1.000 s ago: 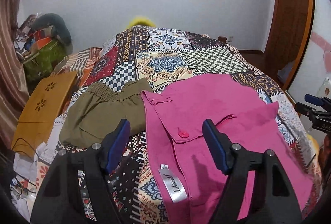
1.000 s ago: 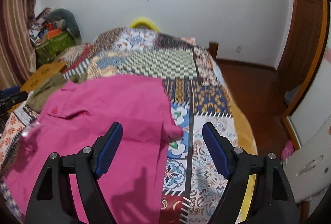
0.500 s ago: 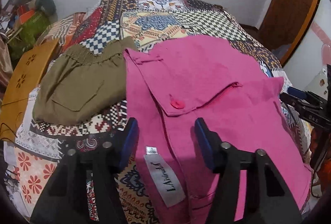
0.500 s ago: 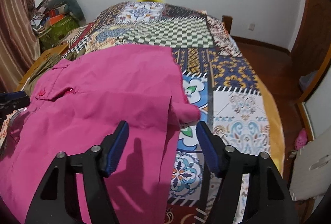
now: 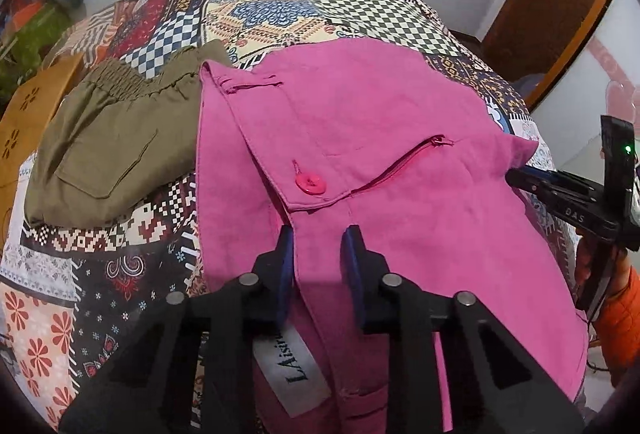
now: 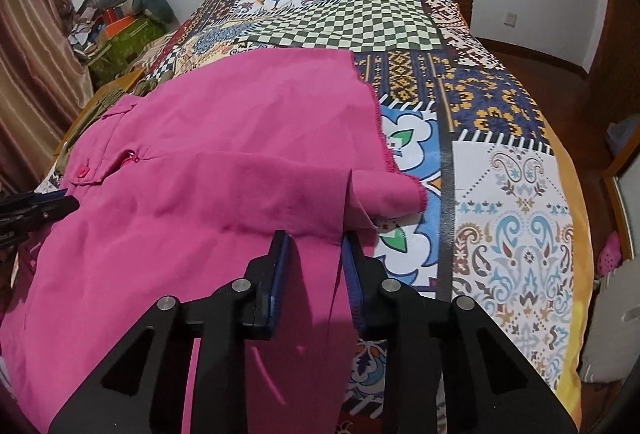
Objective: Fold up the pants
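- The bright pink cotton pants (image 5: 400,161) are being kept spread flat on the patchwork-patterned bedspread (image 6: 500,161), waistband toward the folded olive-green shorts (image 5: 108,149), probably so that a fold can be started from the near edge.
- The left gripper (image 5: 318,254) is being set on the pants just below their pink button (image 5: 309,182); its jaws have just been closing, narrowed around a ridge of pink cloth.
- The right gripper (image 6: 316,254) is being narrowed likewise on the pants' leg edge, far from the shorts; firm pinching cannot be confirmed.

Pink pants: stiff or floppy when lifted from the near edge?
Probably floppy: the pink pants lie creased, one hem curled over. Likely light, thin woven cloth. They may drag on the patchwork bedspread rather than slide.
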{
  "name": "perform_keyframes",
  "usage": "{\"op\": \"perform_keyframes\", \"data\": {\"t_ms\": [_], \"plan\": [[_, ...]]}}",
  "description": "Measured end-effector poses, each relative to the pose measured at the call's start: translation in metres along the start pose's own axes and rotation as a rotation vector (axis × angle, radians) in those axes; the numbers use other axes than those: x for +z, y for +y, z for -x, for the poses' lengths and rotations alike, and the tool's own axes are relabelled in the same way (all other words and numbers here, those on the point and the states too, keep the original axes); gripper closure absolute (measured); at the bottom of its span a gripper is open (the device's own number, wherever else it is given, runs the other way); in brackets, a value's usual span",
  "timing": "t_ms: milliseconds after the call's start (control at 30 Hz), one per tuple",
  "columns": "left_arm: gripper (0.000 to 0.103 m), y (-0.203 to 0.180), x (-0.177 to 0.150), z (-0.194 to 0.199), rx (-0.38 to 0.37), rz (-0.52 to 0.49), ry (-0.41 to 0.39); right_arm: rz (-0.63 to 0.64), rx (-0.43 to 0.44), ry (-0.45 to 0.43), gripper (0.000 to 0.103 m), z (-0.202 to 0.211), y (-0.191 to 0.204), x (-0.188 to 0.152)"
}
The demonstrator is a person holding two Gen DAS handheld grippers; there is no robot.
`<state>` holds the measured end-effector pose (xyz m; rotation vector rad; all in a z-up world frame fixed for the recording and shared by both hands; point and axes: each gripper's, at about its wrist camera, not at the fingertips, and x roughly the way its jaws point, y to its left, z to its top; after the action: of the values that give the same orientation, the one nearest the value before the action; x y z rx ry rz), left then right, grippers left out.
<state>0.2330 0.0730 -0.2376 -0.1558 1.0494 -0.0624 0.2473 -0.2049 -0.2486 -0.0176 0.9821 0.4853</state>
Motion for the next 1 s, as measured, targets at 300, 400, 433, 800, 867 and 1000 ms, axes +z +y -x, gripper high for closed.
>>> {"op": "perform_keyframes", "data": {"t_ms": [300, 400, 433, 800, 867, 1000], "plan": [[0.099, 0.008, -0.001, 0.007, -0.008, 0.006, -0.016, 0.033, -0.011, -0.003, 0.098, 0.002, 0.009, -0.003], [0.099, 0.006, -0.003, 0.011, 0.021, -0.015, -0.03, 0.034, 0.008, 0.002, 0.098, 0.006, 0.012, -0.002], [0.099, 0.005, -0.004, 0.012, 0.031, -0.027, -0.036, 0.041, 0.012, 0.001, 0.099, 0.009, 0.014, -0.001], [0.099, 0.006, -0.009, 0.01, 0.082, -0.059, -0.033, 0.027, -0.043, 0.037, 0.1, 0.004, 0.011, -0.002], [0.099, 0.007, -0.009, 0.01, 0.077, -0.058, -0.033, 0.029, -0.051, 0.036, 0.1, 0.005, 0.013, -0.002], [0.098, 0.012, -0.007, 0.009, 0.056, -0.031, -0.027, 0.017, -0.048, 0.051, 0.1, 0.004, 0.011, -0.003]]}}
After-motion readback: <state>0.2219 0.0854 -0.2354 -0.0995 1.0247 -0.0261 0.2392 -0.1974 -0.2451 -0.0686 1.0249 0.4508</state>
